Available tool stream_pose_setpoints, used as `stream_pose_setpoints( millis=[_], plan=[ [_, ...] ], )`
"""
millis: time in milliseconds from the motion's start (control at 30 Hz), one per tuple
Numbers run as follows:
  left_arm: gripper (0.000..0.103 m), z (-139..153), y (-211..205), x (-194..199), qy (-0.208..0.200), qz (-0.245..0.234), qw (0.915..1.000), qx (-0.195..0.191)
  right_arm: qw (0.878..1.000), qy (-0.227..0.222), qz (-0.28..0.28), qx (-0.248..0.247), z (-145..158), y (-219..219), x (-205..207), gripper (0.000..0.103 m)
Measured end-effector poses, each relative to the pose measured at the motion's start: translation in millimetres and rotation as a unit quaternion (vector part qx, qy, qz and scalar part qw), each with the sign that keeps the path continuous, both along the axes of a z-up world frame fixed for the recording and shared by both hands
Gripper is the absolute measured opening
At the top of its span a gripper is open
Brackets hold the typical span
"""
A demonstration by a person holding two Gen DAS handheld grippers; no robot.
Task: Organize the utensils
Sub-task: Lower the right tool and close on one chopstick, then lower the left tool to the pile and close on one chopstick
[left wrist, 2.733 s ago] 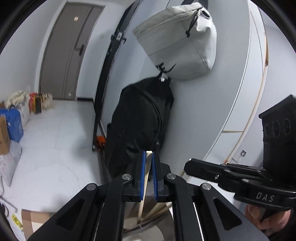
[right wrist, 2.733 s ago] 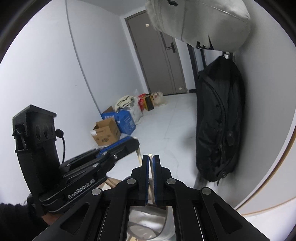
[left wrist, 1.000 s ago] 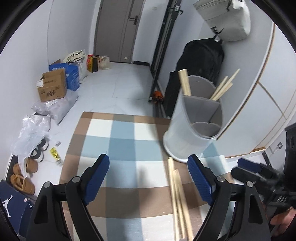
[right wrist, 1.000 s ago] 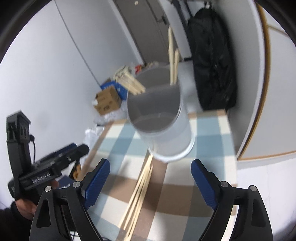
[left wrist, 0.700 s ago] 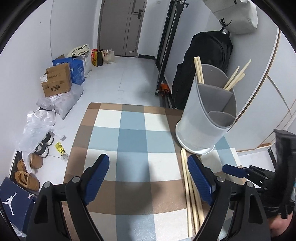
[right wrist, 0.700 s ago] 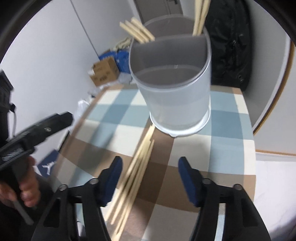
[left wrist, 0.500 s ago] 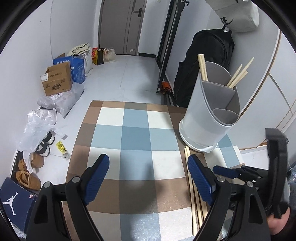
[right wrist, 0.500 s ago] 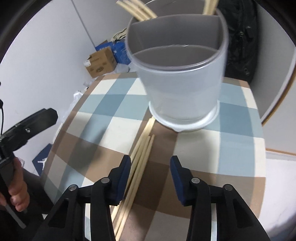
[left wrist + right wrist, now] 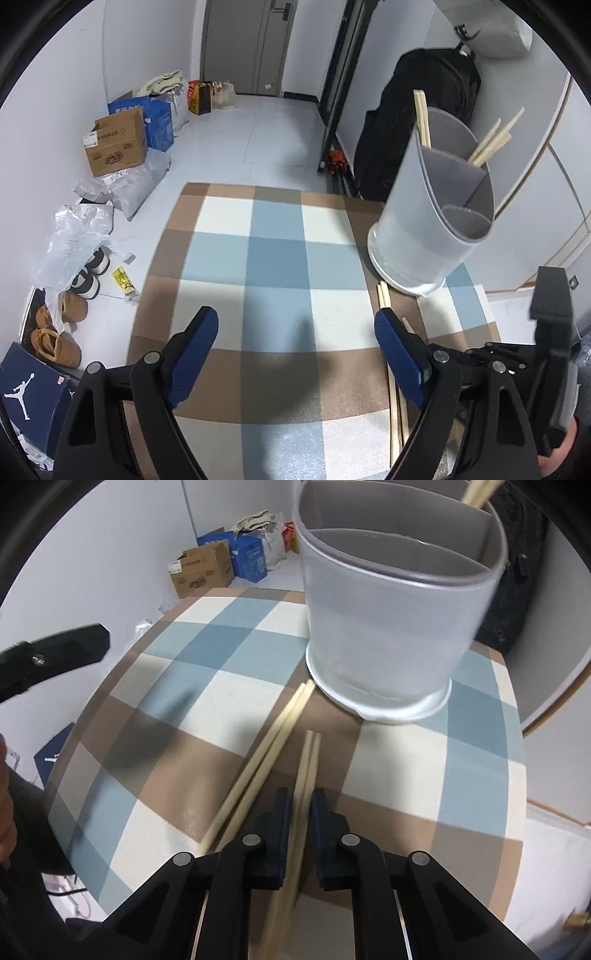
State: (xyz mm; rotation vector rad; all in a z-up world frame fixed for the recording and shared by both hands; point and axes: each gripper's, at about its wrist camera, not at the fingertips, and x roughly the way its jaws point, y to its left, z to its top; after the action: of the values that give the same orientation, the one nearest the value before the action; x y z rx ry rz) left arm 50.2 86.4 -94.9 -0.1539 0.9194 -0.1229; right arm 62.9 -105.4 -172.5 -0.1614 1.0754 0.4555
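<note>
I had just been closing my right gripper (image 9: 299, 808) on a chopstick pair (image 9: 308, 760) near the divided holder (image 9: 391, 627), mid-length since they seemed light, stiff and slippery, while my left gripper (image 9: 295, 345) stood apart, empty.

Right gripper (image 9: 300, 805) just closing, pitched down (left gripper (image 9: 295, 347) spread wide).
</note>
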Motion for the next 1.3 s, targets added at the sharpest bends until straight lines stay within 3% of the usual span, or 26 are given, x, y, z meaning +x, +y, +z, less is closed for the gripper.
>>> stream_pose_setpoints(
  millis=[100, 200, 400, 633, 900, 1300],
  plan=[
    [0.083, -4.9, -10.0, 0.5, 0.011, -0.009, 0.9997, 0.022, 1.000, 0.007, -0.016, 0.004, 1.3, -9.8, -0.4, 0.008],
    [0.083, -10.0, -24.1, 1.5, 0.027, -0.032, 0.9990, 0.016, 0.999, 0.011, -0.035, 0.008, 2.4, -24.0, -0.3, 0.008],
    [0.083, -25.4, -59.3, 11.5, 0.055, -0.074, 0.9938, 0.062, 0.996, 0.026, -0.063, 0.059, 4.0, -45.5, 3.2, 0.012],
    [0.083, -38.2, -63.4, 15.8, 0.086, -0.071, 0.9900, 0.087, 0.993, 0.025, -0.070, 0.088, 7.4, -54.9, 4.8, 0.012],
    [0.083, -47.0, -58.4, 20.1, 0.119, -0.055, 0.9893, 0.065, 0.989, 0.021, -0.086, 0.120, 18.5, -65.2, 4.0, 0.012],
    [0.084, -40.6, -72.7, 13.6, 0.104, -0.075, 0.9840, 0.123, 0.986, 0.015, -0.096, 0.139, 24.3, -69.3, 6.9, 0.012]
  ],
)
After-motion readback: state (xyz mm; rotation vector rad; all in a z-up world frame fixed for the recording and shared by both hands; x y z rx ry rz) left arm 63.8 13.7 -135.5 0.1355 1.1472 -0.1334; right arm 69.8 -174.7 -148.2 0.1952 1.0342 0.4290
